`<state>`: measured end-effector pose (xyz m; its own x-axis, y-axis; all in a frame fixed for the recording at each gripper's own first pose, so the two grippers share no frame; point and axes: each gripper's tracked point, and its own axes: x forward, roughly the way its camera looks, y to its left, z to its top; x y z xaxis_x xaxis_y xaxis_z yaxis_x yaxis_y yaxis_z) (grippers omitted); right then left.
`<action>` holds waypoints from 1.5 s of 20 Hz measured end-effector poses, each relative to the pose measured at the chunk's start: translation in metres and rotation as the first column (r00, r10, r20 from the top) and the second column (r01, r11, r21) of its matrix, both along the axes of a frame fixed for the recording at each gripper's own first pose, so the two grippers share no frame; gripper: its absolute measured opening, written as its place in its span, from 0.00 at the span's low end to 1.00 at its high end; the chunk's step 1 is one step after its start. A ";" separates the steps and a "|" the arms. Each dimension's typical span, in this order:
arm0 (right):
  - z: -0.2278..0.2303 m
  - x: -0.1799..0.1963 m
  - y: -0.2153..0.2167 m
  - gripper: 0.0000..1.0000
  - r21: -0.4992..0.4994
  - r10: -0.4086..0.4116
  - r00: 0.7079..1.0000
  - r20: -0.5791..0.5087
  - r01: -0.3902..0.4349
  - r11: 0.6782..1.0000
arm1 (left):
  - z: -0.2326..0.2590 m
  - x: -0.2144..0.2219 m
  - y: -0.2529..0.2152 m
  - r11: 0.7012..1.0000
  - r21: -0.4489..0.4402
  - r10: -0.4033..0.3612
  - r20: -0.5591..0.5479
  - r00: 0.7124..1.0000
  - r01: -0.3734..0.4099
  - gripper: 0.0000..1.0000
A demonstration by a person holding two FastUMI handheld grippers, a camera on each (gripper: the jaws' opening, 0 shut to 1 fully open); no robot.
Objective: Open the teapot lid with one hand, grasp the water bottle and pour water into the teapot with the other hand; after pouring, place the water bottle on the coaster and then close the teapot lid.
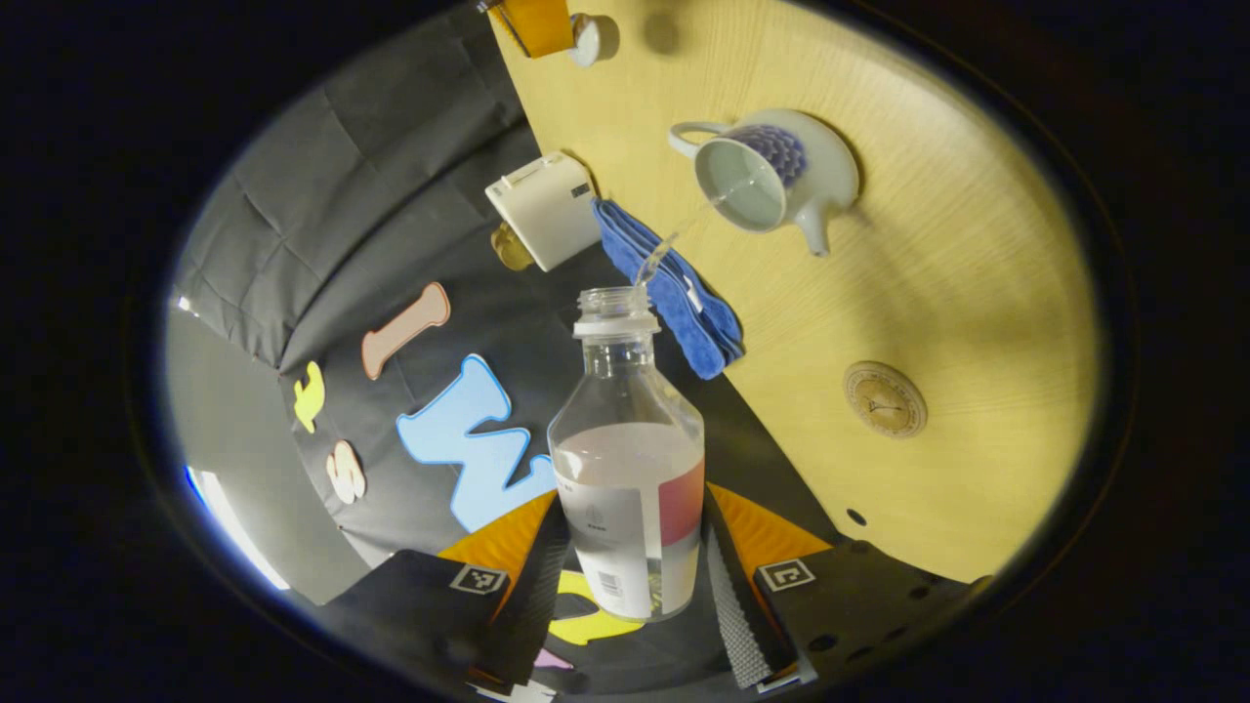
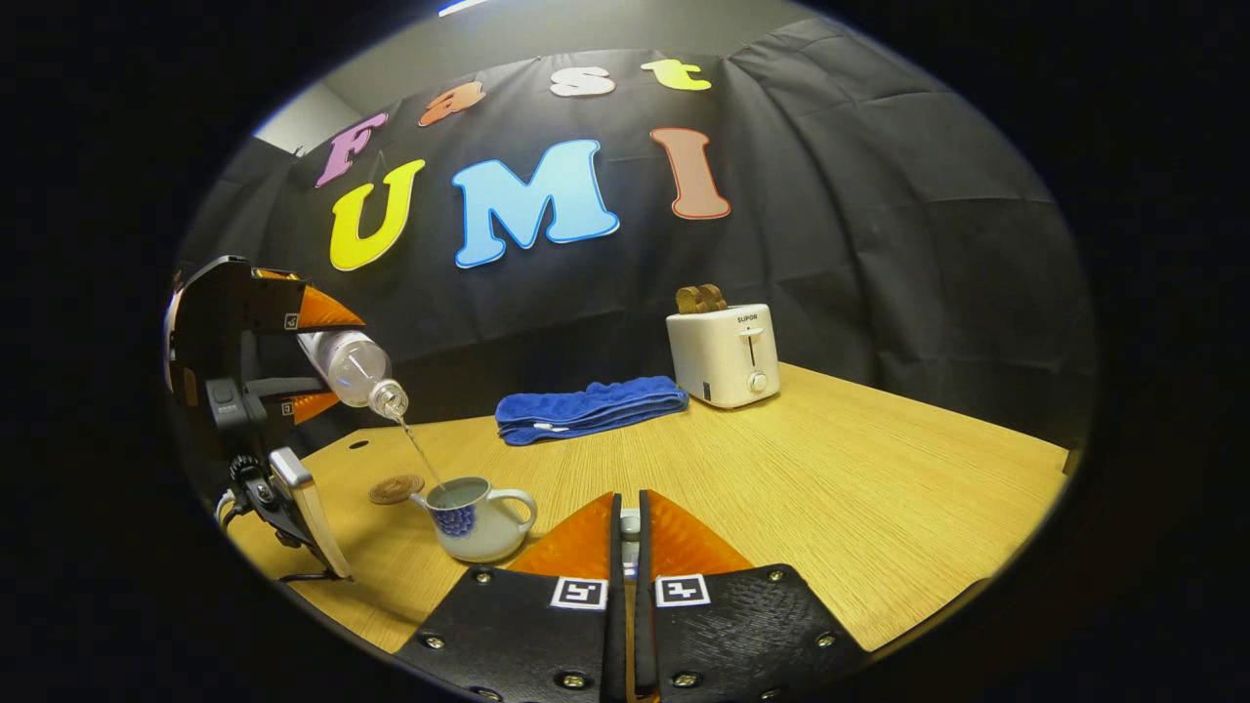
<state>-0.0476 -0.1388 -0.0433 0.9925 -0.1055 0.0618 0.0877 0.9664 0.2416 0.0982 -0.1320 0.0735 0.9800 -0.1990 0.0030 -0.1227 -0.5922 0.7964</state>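
My left gripper [image 1: 633,547] is shut on a clear water bottle [image 1: 625,459], uncapped and tilted mouth-down toward the table. A thin stream of water [image 1: 684,234] runs from its mouth into the open white and blue teapot [image 1: 771,176]. A round wooden coaster [image 1: 884,398] lies bare beside the teapot. In the right gripper view the left gripper [image 2: 327,359] holds the bottle [image 2: 356,369] above the teapot [image 2: 474,522] and coaster [image 2: 395,488]. My right gripper [image 2: 626,517] is shut on the small white teapot lid [image 2: 631,532], held off to the teapot's side; the left gripper view shows that lid [image 1: 586,39] far off.
A white toaster [image 2: 725,353] with bread in it stands at the back of the wooden table [image 2: 879,488]. A folded blue towel [image 2: 586,408] lies between the toaster and the teapot. A person's hand tool with a trigger handle [image 2: 293,508] hangs at the table's left edge.
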 end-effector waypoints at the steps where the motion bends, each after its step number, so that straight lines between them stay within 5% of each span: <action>1: 0.000 0.000 0.000 0.04 0.000 0.001 1.000 0.002 -0.001 1.000 | 0.000 0.001 0.001 1.000 0.010 0.004 0.000 1.000 -0.004 0.84; 21: 0.001 -0.005 -0.001 0.04 0.000 0.017 1.000 0.016 -0.017 1.000 | -0.003 -0.001 -0.023 0.991 0.130 -0.048 0.036 0.998 0.043 0.83; 27: 0.001 -0.005 0.001 0.04 -0.017 0.021 1.000 0.015 -0.021 1.000 | -0.037 0.006 -0.010 0.991 -0.131 -0.032 -0.092 0.995 0.020 0.85; 30: 0.000 -0.005 0.002 0.04 -0.039 0.020 1.000 0.008 -0.019 0.999 | -0.063 0.007 0.004 0.930 -0.364 -0.029 -0.196 0.980 -0.045 0.85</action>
